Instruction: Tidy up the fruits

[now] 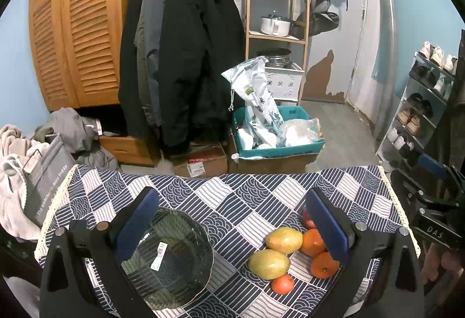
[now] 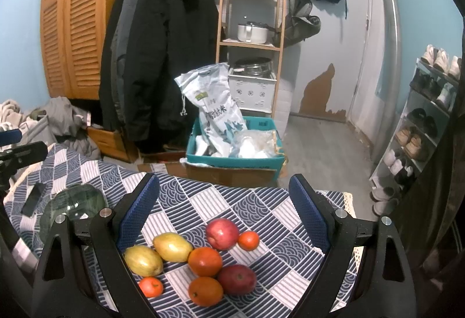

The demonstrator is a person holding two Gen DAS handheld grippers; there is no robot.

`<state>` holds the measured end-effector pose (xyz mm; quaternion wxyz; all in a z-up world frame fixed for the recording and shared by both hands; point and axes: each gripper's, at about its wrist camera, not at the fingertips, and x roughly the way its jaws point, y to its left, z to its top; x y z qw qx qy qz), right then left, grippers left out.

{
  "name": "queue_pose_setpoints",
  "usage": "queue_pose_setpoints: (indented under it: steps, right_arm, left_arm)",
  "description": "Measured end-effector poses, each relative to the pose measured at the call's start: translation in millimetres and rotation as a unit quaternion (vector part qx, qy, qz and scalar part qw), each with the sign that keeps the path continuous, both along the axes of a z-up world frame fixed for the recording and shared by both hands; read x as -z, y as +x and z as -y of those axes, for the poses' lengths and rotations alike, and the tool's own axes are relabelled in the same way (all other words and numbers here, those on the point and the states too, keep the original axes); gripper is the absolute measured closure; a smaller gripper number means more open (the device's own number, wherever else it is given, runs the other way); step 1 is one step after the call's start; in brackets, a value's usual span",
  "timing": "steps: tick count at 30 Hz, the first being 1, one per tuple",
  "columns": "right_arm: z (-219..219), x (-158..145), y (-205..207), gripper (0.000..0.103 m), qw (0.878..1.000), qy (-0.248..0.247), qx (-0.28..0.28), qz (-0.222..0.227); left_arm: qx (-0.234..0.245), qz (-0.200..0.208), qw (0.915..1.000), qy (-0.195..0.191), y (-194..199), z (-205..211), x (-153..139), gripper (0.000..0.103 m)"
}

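Note:
A pile of fruit lies on the patterned tablecloth (image 2: 232,201): two yellow mangoes (image 2: 173,246) (image 2: 143,260), two red apples (image 2: 222,233) (image 2: 237,278), two oranges (image 2: 205,261) (image 2: 205,291) and two small tangerines (image 2: 249,240) (image 2: 150,286). My right gripper (image 2: 223,219) hangs open above the pile, holding nothing. In the left wrist view, a clear glass plate (image 1: 171,257) with a price sticker sits left of the mangoes (image 1: 284,239) (image 1: 268,263) and oranges (image 1: 312,242). My left gripper (image 1: 232,225) is open and empty above the plate and the fruit. The plate (image 2: 72,206) lies at the far left in the right wrist view.
A dark phone (image 2: 33,198) lies on the cloth left of the plate. Past the table's far edge stand a teal box (image 1: 276,132) with bags, cardboard boxes, hanging coats (image 1: 186,56) and a wooden shelf. A shoe rack (image 1: 421,103) stands on the right.

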<state>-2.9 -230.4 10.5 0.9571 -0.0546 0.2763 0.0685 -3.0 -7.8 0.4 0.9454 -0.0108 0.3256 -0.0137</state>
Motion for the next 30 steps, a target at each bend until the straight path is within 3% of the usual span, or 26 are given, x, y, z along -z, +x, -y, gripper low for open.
queue_pose_setpoints:
  steps: [30]
  right_arm:
    - [-2.0, -1.1, -0.8, 0.014, 1.0, 0.0, 0.0, 0.001]
  left_arm:
    - [0.001, 0.001, 1.0, -0.002, -0.6, 2.4, 1.0, 0.001]
